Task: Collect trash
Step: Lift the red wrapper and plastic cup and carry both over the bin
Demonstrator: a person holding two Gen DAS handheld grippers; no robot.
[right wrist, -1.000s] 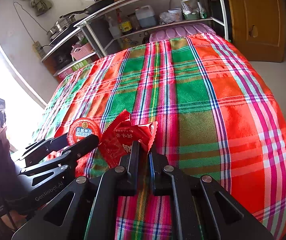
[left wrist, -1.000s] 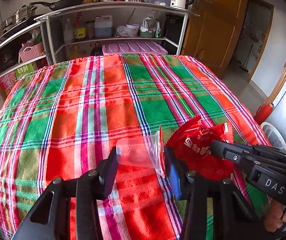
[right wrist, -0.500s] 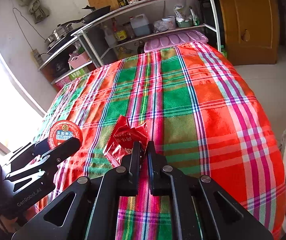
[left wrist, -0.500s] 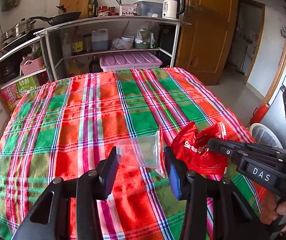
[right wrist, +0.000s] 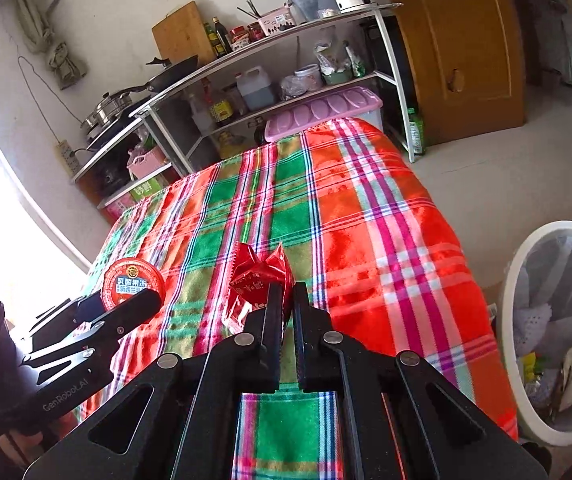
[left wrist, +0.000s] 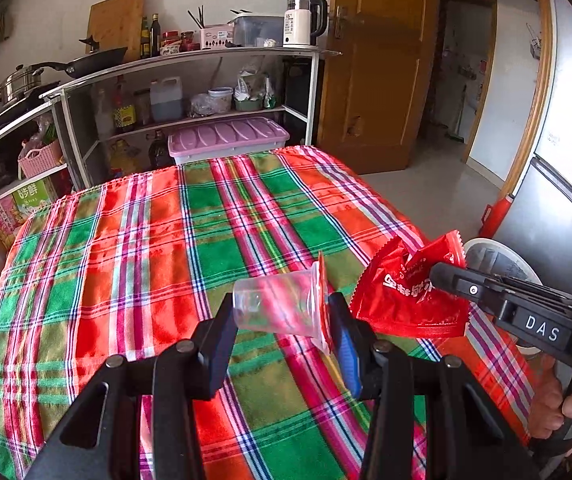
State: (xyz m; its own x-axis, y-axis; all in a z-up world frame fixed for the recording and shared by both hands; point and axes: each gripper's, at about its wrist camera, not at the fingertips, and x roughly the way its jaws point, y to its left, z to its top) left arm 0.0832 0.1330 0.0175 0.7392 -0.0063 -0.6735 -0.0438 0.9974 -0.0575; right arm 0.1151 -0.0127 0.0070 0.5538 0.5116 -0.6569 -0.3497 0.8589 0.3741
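My left gripper (left wrist: 282,316) is shut on a clear plastic jelly cup (left wrist: 274,306) with a red foil lid, held sideways above the plaid tablecloth (left wrist: 146,240). In the right wrist view the cup's red lid (right wrist: 134,286) shows against the left gripper (right wrist: 126,304). My right gripper (right wrist: 288,294) is shut on a crumpled red snack wrapper (right wrist: 256,280), also held above the cloth. The wrapper (left wrist: 406,296) shows in the left wrist view with the right gripper (left wrist: 442,276) gripping its right side.
A white trash bin (right wrist: 558,320) lined with a bag and holding rubbish stands on the floor right of the table; its rim (left wrist: 498,256) shows behind the right gripper. A metal shelf rack (left wrist: 190,80) and purple-lidded box (left wrist: 228,138) stand beyond the table. A wooden door (left wrist: 378,68) is far right.
Both grippers have risen and pulled back from the table with their loads. The right gripper has swung right, bringing the trash bin into its view.
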